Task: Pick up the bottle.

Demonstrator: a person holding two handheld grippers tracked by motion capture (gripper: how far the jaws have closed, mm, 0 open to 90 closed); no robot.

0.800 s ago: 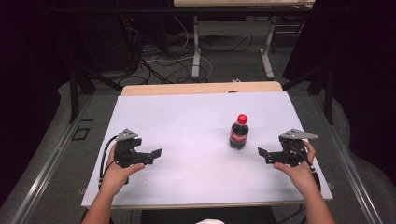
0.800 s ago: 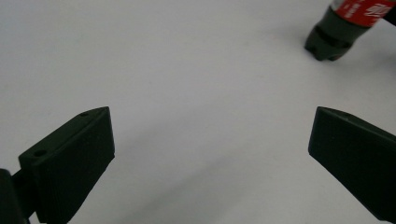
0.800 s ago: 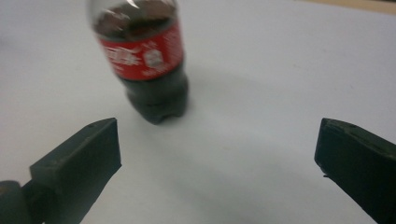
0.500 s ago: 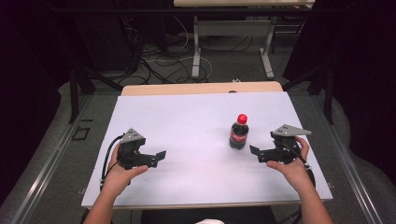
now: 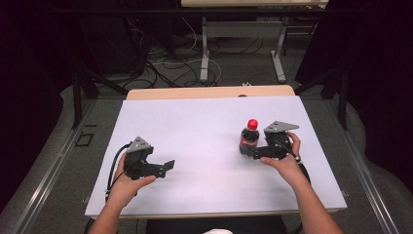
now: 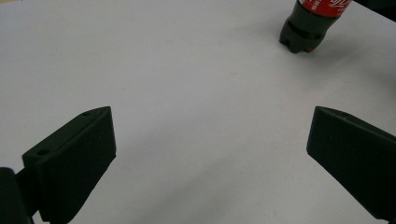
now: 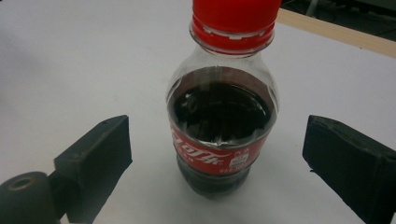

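Clearly the step in hand is the grasp of the cola bottle (image 7: 222, 126), and the right gripper (image 5: 254, 152) is lined up for it. Its jaws stand wide apart with the bottle upright between them, a gap of bare white table (image 5: 204, 126) showing on each side of the body, so nothing is held yet. In the right gripper view the bottle sits slightly nearer the jaw on that view's left, and the red label is level with the pads while the red cap (image 7: 236, 16) rises well above them.

To do this well, I judge the gripper should slide a little further forward so the pads cover the widest part of the body at the label, not the tapering shoulder above it. Centring matters: if one pad touches first, the bottle may be pushed sideways or tipped, since it stands free on a smooth surface. Closing should be slow and even, and firm enough only to dent the soft plastic slightly; the dark liquid fills most of the bottle, so it will be heavy and may slip if gripped too lightly.

The left gripper (image 5: 168, 167) rests well away from the bottle, its jaws also spread wide with nothing between them but table. From its own view the bottle's base lies far ahead and to the right. It could steady the base if needed.
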